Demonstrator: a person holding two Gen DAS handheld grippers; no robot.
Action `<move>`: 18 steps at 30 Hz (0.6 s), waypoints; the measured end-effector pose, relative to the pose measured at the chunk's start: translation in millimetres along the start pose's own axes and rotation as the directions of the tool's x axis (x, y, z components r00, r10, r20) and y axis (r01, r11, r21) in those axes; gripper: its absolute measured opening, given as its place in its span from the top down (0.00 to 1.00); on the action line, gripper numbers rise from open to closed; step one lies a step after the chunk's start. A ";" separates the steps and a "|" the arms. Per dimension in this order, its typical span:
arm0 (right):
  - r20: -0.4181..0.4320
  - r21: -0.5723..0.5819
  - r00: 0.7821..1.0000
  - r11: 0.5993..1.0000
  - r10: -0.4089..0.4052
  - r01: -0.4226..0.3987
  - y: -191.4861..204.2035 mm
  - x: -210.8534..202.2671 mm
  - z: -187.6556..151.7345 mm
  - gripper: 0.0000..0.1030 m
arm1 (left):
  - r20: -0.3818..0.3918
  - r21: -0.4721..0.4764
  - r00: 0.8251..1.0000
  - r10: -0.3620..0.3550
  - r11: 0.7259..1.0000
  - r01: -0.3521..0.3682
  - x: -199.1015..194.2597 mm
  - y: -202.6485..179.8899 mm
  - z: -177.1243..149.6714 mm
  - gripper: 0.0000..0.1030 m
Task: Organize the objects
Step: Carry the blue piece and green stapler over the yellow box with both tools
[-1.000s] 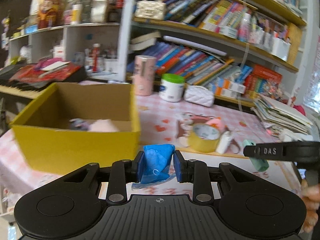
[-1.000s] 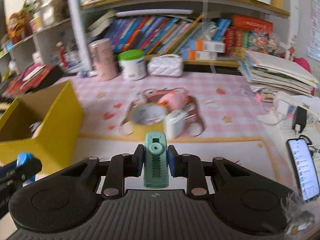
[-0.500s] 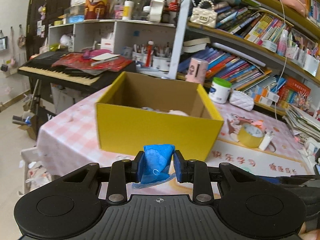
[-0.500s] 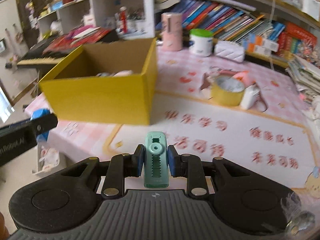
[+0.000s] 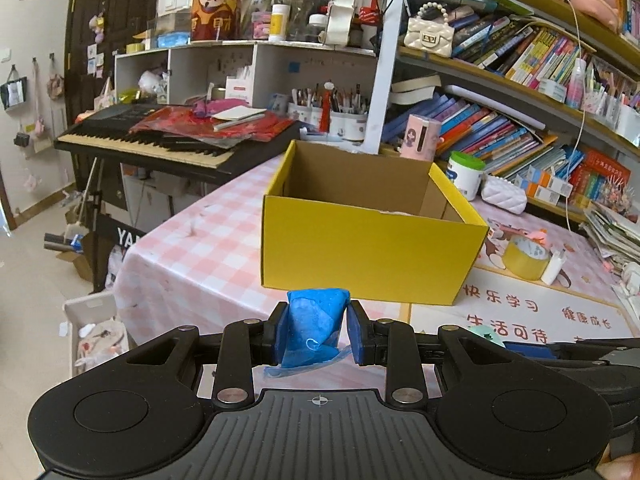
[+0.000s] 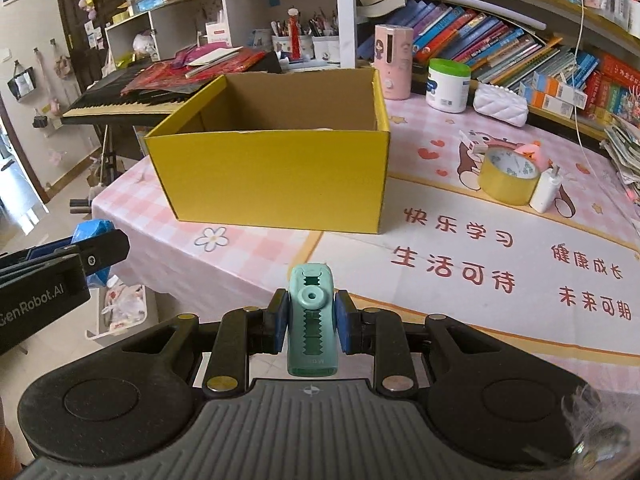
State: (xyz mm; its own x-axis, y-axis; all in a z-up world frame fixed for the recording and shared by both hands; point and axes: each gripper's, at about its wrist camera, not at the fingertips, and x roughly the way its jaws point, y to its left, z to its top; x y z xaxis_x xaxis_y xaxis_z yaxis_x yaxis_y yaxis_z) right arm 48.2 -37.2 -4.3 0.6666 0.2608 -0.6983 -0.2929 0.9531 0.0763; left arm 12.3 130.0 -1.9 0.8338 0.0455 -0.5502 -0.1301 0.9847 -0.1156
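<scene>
Left gripper [image 5: 318, 334] pinching crumpled blue wrapper [image 5: 316, 320], short of yellow box [image 5: 368, 248] on pink checked tablecloth [image 5: 200, 256]. Right gripper [image 6: 310, 320] clamped on mint-green clip-like piece [image 6: 311, 320]. Tape roll [image 6: 508, 178] right of box.

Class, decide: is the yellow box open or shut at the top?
Open. The yellow box has no lid or flaps over it; both views show its brown inner walls.
</scene>
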 end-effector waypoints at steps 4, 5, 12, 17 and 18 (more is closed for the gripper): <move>0.003 0.001 1.000 1.000 -0.001 0.001 5.9 -2.3 0.5 0.77 | 0.011 0.000 1.000 -0.003 1.000 0.003 -2.8 5.0 2.0 0.72; 0.004 0.001 1.000 1.000 -0.002 0.002 6.8 -2.9 0.8 0.77 | 0.012 -0.001 1.000 -0.005 1.000 0.005 -3.0 6.0 2.6 0.72; -0.008 -0.006 1.000 1.000 -0.012 0.012 7.9 -0.5 1.7 0.77 | 0.007 -0.005 1.000 -0.026 1.000 0.026 -1.2 5.5 2.4 0.72; -0.016 -0.018 1.000 1.000 -0.007 0.007 7.7 5.0 4.8 0.77 | 0.009 -0.007 1.000 -0.029 1.000 0.029 4.1 3.3 5.9 0.73; -0.009 -0.018 1.000 1.000 -0.006 0.005 7.7 5.9 7.2 0.77 | 0.014 -0.005 1.000 -0.028 1.000 0.028 5.4 2.8 8.2 0.73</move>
State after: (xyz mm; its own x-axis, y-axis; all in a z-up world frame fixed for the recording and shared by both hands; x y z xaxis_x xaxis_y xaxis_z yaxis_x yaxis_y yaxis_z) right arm 54.9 -27.2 -2.7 0.6619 0.2539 -0.7052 -0.3012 0.9517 0.0599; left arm 20.8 134.4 1.6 0.8444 0.0207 -0.5354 -0.1096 0.9848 -0.1346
